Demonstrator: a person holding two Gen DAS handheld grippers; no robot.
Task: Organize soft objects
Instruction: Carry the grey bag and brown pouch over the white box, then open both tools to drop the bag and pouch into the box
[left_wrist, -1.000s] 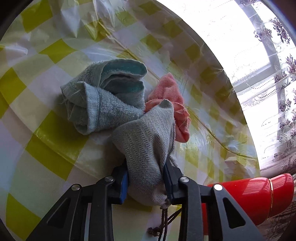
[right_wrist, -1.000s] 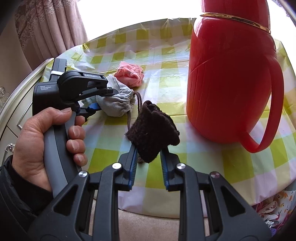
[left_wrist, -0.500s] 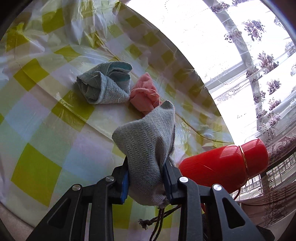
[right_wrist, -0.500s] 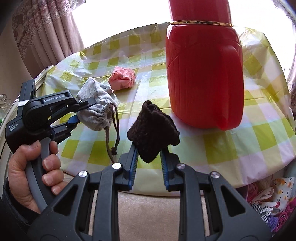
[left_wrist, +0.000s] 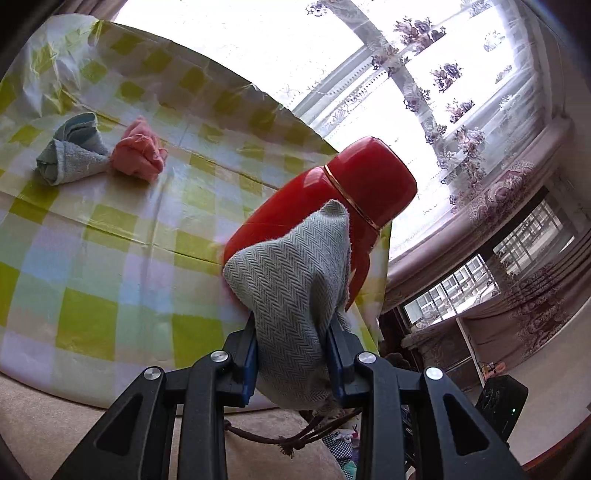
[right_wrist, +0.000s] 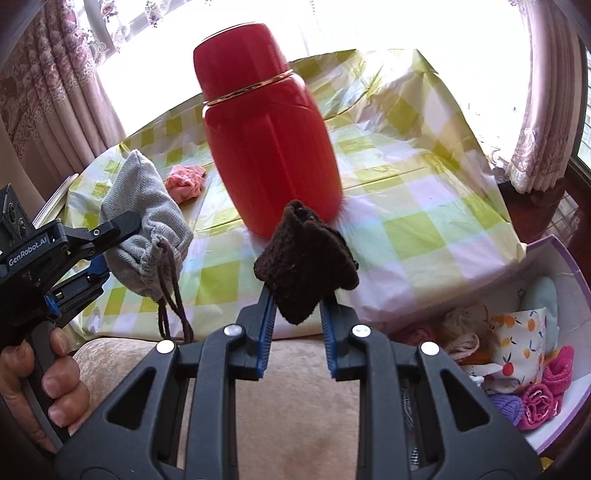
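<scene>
The grey herringbone pouch (left_wrist: 295, 291) is pinched in the left claw (left_wrist: 291, 354); the dark knitted piece (right_wrist: 306, 258) is pinched in the right claw (right_wrist: 297, 339). Both now hang past the desk (left_wrist: 92, 236) edge, whereas a second ago they were above its checked cloth, so carrying toward the box (right_wrist: 569, 417) of soft items at lower right seems underway. The teal towel (left_wrist: 70, 155) and pink cloth (left_wrist: 138, 151) remain on the desk. The red flask (right_wrist: 269, 147) hides the cloth behind it; the box is cut off, its contents only partly legible.

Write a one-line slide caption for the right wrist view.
Right gripper clamps a dark brown knitted piece before a red thermos; left gripper holds a grey drawstring pouch.
</scene>
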